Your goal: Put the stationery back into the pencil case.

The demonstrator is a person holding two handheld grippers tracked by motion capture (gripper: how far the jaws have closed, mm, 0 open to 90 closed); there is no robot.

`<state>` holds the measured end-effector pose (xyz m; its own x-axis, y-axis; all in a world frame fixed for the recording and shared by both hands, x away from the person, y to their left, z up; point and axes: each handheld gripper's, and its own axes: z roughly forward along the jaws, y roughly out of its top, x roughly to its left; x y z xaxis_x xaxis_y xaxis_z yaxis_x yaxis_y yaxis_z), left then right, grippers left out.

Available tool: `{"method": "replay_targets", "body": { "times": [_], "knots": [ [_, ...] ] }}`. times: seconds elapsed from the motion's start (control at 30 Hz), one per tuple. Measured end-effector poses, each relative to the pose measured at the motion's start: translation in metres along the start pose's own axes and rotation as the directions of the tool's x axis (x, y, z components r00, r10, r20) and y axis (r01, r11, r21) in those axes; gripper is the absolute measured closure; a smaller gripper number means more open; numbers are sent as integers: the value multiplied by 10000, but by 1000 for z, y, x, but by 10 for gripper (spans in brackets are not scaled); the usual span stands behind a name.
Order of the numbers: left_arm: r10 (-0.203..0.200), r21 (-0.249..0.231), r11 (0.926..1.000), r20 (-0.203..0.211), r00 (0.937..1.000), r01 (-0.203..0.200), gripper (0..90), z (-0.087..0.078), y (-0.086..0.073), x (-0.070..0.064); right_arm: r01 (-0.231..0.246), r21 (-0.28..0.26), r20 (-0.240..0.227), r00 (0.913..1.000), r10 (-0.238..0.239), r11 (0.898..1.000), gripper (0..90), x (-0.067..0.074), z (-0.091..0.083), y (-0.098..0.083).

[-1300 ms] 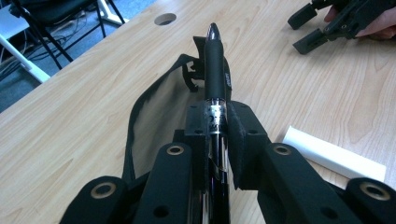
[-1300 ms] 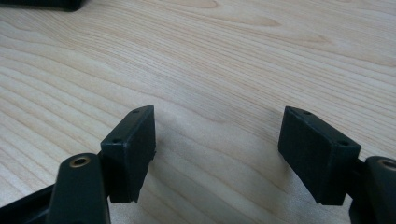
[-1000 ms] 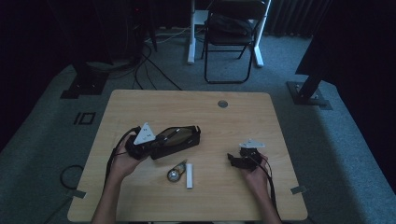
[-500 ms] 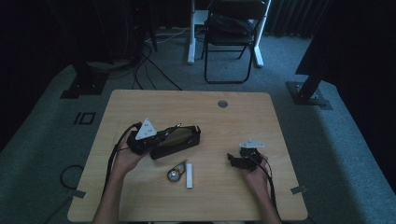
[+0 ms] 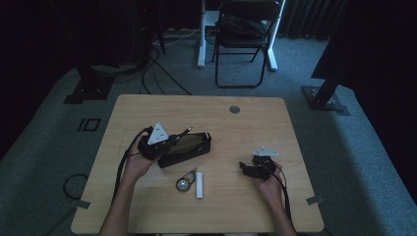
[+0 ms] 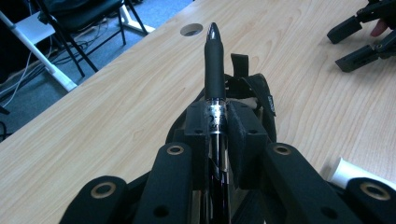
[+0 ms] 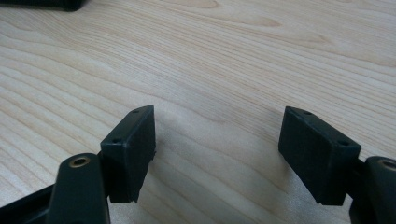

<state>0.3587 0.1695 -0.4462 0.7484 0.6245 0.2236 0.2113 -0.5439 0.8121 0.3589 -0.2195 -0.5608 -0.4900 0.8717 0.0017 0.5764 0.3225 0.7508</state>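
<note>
- Looking down from the high view: a person's two hands work at a light wooden table (image 5: 147, 113). Left gripper (image 5: 169, 143), grey three-cornered plate on top, sits over the near end of a black pencil case (image 5: 189, 146), jaws clamped on a slim black pen (image 5: 183, 132) that pokes out fwd and up past the tips. Right gripper (image 5: 246, 167) rests low on the tabletop, well apart from the case, jaws pointed toward table centre. Nearer the person than the left jaws, between the two grippers: a small round metal-faced item (image 5: 184, 184) & a white stick-shaped item (image 5: 199, 185), just beside each other.
- Riding along in the left gripper view: left gripper (image 6: 218, 122) has both pads pressed tight on the pen (image 6: 214, 60), barrel running straight out between the jaws, rounded tip up and fwd of them. Directly under/behind the jaws lies the pencil case (image 6: 254, 88), straps showing to the right of the pen. Beyond the tips, a round hole (image 6: 191, 29) in the tabletop. Far off, upper right of the jaws: right gripper (image 6: 357, 41), jaws apart. White stick-shaped item (image 6: 355, 172) lies low, right of the jaws.
- Riding along in the right gripper view: right gripper (image 7: 217, 140) jaws stand wide, bare wood grain of the table (image 7: 210, 56) between and ahead of them, nothing gripped.
</note>
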Motion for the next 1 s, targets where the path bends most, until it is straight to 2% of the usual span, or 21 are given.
{"method": "replay_targets", "body": {
  "times": [0.7, 1.0],
  "knots": [
    [70, 2, 10000, 117, 9999, -70, 793, 17, 2, 4, -1, 0, -1, 10000, 1, 10000, 274, 0, 0, 0],
    [104, 173, 9998, 198, 9998, -108, 793, 25, 1, 5, -3, -1, -2, 10000, 3, 10000, 274, 0, 0, 0]
  ]
}}
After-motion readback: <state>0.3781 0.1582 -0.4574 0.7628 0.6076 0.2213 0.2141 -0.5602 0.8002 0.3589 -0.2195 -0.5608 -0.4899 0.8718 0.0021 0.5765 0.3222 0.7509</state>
